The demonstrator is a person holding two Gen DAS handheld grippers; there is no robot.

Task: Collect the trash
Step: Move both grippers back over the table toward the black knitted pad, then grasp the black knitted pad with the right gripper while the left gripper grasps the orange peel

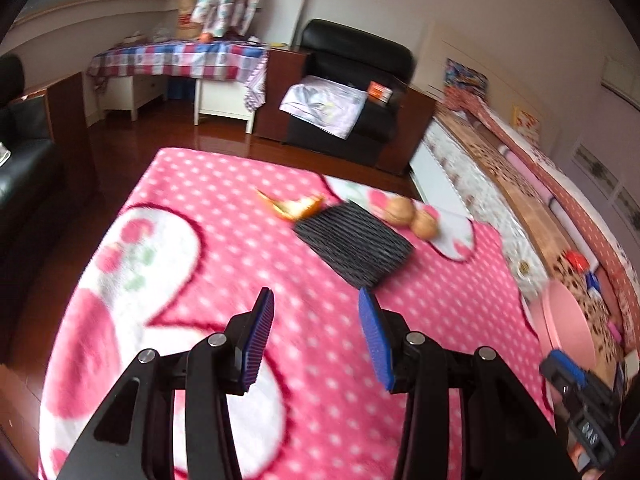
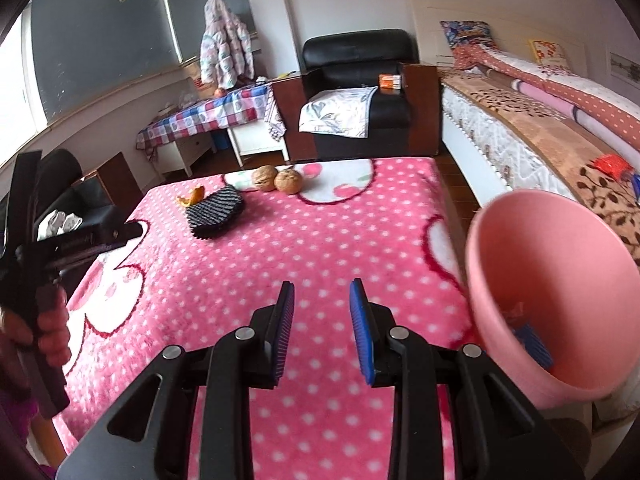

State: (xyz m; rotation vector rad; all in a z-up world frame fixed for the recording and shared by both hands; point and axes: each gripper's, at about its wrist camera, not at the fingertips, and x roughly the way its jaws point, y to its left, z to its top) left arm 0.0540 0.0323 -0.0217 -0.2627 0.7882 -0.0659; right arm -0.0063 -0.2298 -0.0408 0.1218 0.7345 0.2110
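On the pink dotted blanket (image 1: 224, 240) lie an orange peel (image 1: 294, 206), a black ribbed foam net (image 1: 354, 246) and two walnuts (image 1: 400, 210). My left gripper (image 1: 316, 300) hovers open and empty over the blanket, short of the net. The right wrist view shows the same peel (image 2: 192, 197), net (image 2: 216, 210) and walnuts (image 2: 276, 179) far ahead. My right gripper (image 2: 322, 292) is open with nothing between its blue pads. A pink bin (image 2: 552, 280) stands just to its right, with something blue inside. A hand (image 2: 48, 320) holds the left gripper at the left edge.
A bed (image 2: 540, 128) with layered covers runs along the right, past the pink bin (image 1: 568, 320). A black armchair (image 2: 356, 92) and a table with a checked cloth (image 2: 208, 114) stand beyond the blanket's far edge. A dark wooden floor (image 1: 140, 136) surrounds it.
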